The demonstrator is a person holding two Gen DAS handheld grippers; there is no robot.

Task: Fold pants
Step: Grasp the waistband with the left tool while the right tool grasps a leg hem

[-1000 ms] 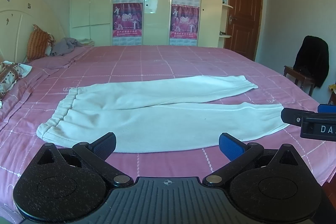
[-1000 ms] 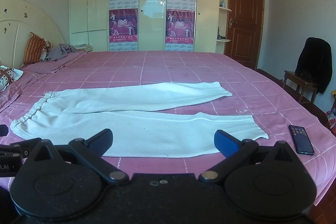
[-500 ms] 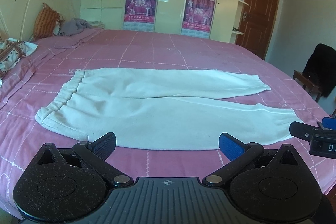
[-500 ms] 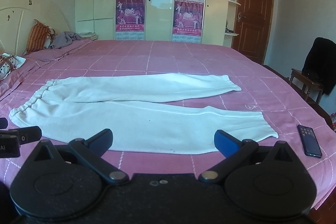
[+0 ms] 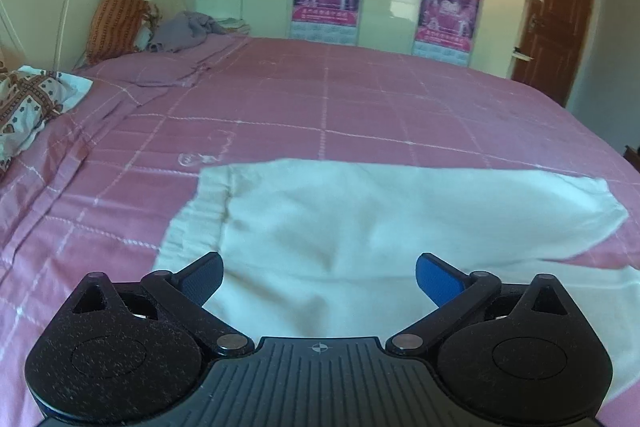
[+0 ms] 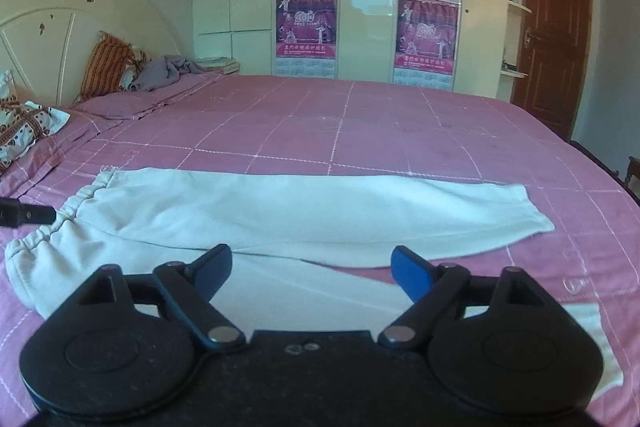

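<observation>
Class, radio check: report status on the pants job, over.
Left gripper open, right gripper open, both empty. White pants flat on pink bed, unfolded. Nothing in the way.

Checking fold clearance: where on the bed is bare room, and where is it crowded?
Bare sheet runs between the pants and the wardrobe. Another strip lies left of the waistband. The headboard end is crowded: pillows, grey clothes.
</observation>
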